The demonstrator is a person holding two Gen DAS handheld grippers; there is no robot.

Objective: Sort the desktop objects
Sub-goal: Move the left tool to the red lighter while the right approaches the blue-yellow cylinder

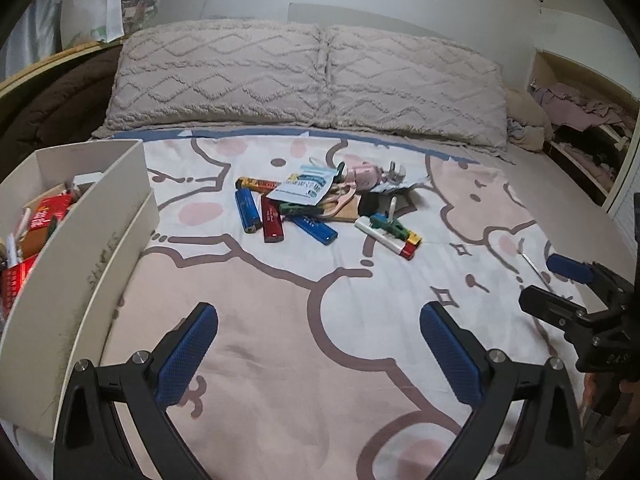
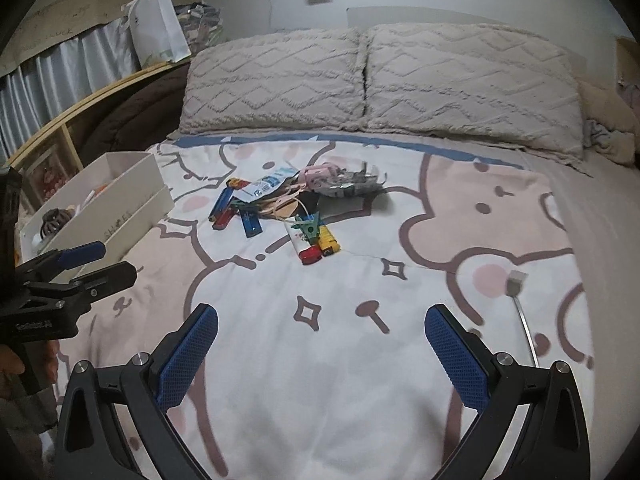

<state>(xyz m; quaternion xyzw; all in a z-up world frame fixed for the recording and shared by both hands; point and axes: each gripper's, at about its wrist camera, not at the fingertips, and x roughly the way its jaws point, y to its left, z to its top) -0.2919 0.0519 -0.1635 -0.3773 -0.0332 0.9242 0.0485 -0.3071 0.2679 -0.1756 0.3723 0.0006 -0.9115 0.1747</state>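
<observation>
Blue cross-hatched rubber pads line both tools: the left gripper (image 1: 318,356) and right gripper (image 2: 320,356) each hover with jaws spread wide, holding nothing, over the soft cartoon-printed bedspread (image 1: 280,320). Glossy oblong lighters (blue, red, white, yellow) lie in a clutter pile (image 1: 320,208) with a crinkled packet and pink cord, mid-bed toward the tufted zigzag pillows (image 1: 304,76). A white cardboard box (image 1: 92,248), already holding items, sits at the bed's left edge. Only the right wrist view shows a USB cable (image 2: 520,300) near the right edge.
</observation>
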